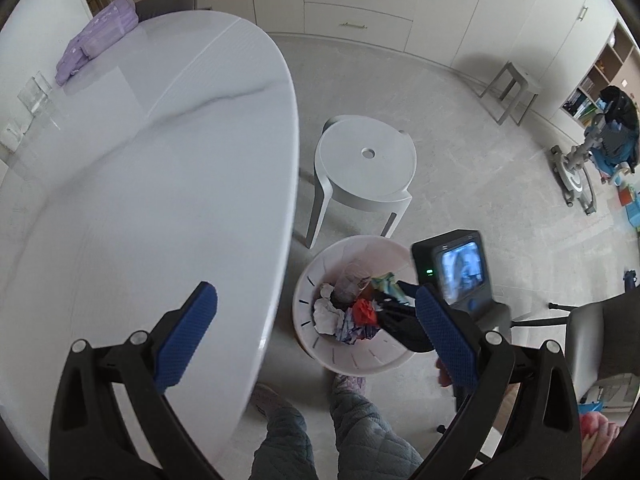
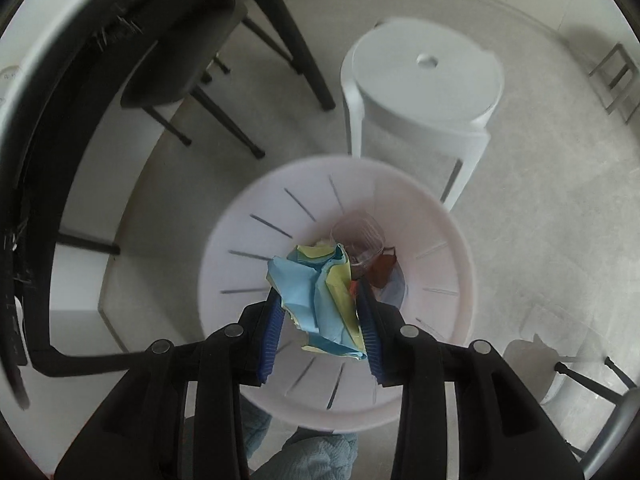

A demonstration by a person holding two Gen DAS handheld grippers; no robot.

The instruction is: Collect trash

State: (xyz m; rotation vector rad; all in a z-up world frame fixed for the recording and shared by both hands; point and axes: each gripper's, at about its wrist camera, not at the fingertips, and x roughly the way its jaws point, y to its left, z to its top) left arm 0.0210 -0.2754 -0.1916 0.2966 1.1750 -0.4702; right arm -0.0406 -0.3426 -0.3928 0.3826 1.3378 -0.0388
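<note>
The crumpled blue-and-yellow paper wad, bearing no legible writing, sits between the blue pads of the right gripper over the white slotted plastic waste bin beside the white round plastic stool, pad contact indeterminate, while the left gripper stands spread and empty.
</note>
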